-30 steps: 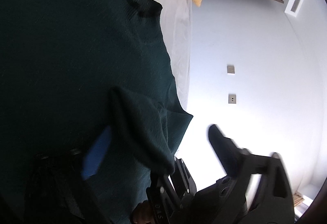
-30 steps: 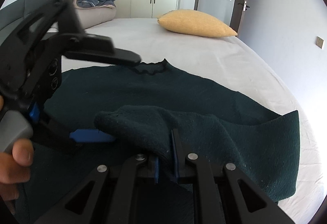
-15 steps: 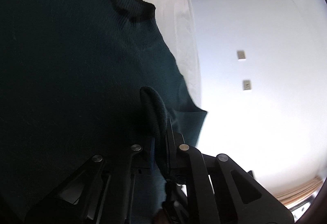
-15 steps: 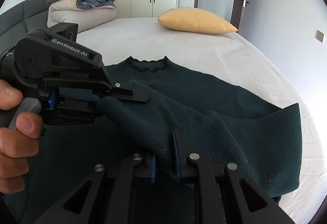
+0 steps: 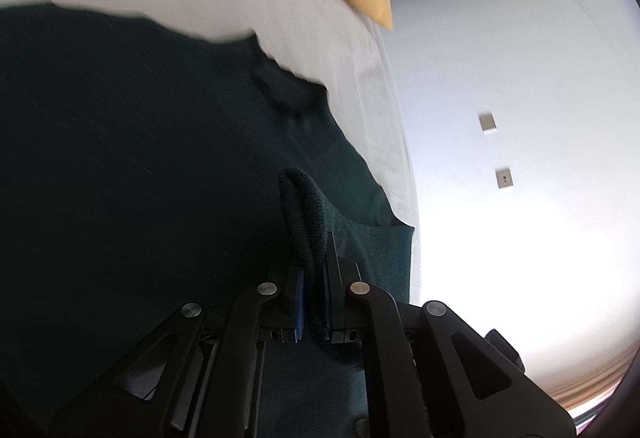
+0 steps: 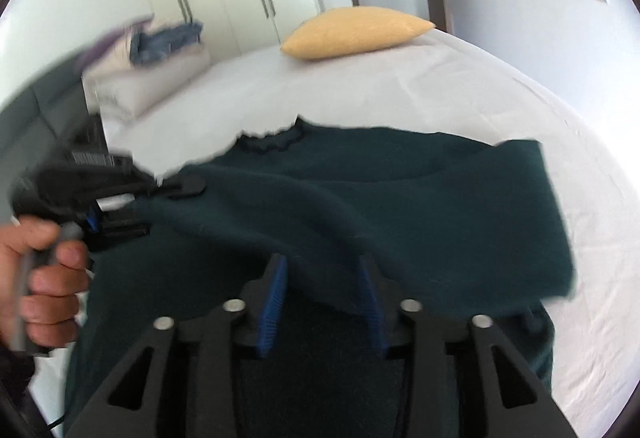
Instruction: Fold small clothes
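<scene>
Our left tongs are clamped on a fold of the dark green sweater that lies spread on the white bed, while our right tongs have just been opening and stand apart around its edge.

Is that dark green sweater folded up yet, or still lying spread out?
Mostly spread: the sweater lies flat on the bed, only its sleeve lifted across by the left gripper.
</scene>
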`<state>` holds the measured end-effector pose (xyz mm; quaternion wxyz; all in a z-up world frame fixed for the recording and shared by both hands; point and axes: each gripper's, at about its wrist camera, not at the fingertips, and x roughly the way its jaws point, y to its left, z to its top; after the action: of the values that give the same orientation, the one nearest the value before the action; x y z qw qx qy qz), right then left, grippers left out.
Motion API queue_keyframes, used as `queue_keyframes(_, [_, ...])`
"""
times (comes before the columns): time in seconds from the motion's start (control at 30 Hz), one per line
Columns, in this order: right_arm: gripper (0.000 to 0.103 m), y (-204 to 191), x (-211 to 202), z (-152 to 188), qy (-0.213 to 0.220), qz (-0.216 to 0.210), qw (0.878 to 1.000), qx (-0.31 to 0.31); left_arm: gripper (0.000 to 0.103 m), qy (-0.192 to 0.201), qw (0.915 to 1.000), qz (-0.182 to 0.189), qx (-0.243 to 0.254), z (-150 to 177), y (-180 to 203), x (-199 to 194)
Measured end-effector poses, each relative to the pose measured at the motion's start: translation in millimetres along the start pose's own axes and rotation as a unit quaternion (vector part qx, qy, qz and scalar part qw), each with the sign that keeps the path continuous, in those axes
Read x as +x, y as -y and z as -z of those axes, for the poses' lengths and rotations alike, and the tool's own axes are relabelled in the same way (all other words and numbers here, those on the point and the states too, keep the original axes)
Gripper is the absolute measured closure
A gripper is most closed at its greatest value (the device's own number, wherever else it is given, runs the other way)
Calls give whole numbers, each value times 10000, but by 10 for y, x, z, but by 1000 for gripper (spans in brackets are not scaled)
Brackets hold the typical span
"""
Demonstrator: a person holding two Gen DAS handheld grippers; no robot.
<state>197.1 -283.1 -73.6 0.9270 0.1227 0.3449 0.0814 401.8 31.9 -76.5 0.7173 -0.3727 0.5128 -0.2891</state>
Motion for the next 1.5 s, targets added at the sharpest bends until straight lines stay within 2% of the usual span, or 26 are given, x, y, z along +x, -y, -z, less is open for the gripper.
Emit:
queue_keyframes(0.07, [44,170,-138,4,143,-196,9986,469,98,86,9999,-91,14,-49,-96,-161])
queue_keyframes(0.13, [41,405,-239,24,173,-434,9935,1034,98,180,9996,-191,74,-79,-179,-311])
queue_keyframes(0.2, [40,740,-307,114,128,-755,9788,1898,98,246,9994,-233,116,-120,-221,-411])
queue_keyframes(0.3, [38,1093,-314,240,123,-1065,9551,2761,98,332,9988,-295,185,-185,-238,-518])
queue_keyframes(0.37, [35,1289,-300,325,81,-1056,9422,3179,98,384,9983,-337,266,-190,-257,-621])
queue_keyframes(0.5, [37,1472,-258,373,117,-986,9324,3475,98,476,9975,-440,287,-195,-236,-698])
queue_keyframes(0.67, [37,1652,-282,405,346,-1060,9117,3954,98,523,9970,-526,243,-119,-363,-837])
queue_keyframes(0.7, [37,1665,-297,407,366,-1144,9066,4046,98,521,9971,-520,209,-97,-405,-860])
queue_keyframes(0.77, [35,1638,-260,426,301,-1616,8910,4231,98,523,9970,-550,171,-63,-449,-713])
queue_keyframes(0.8, [35,1598,-232,417,226,-1750,8886,4234,98,528,9970,-560,121,-56,-491,-728])
queue_keyframes(0.9, [35,1477,-156,354,136,-1785,8928,4133,98,540,9969,-572,12,-73,-577,-621])
queue_keyframes(1.0, [35,1525,-14,313,88,-1937,8785,4366,98,513,9967,-621,37,-68,-599,-586])
queue_keyframes(1.13, [33,1658,86,283,55,-2104,8527,4781,98,566,9964,-623,-11,-60,-676,-597])
queue_keyframes(1.23, [31,1590,35,237,14,-2130,8571,4690,98,633,9958,-652,-139,-77,-791,-617])
queue_keyframes(1.33, [31,1518,54,306,-138,-2264,8537,4688,98,612,9956,-676,-220,-53,-885,-613])
queue_keyframes(1.5, [31,1525,105,345,-199,-2238,8531,4709,98,571,9952,-773,-186,-30,-901,-558])
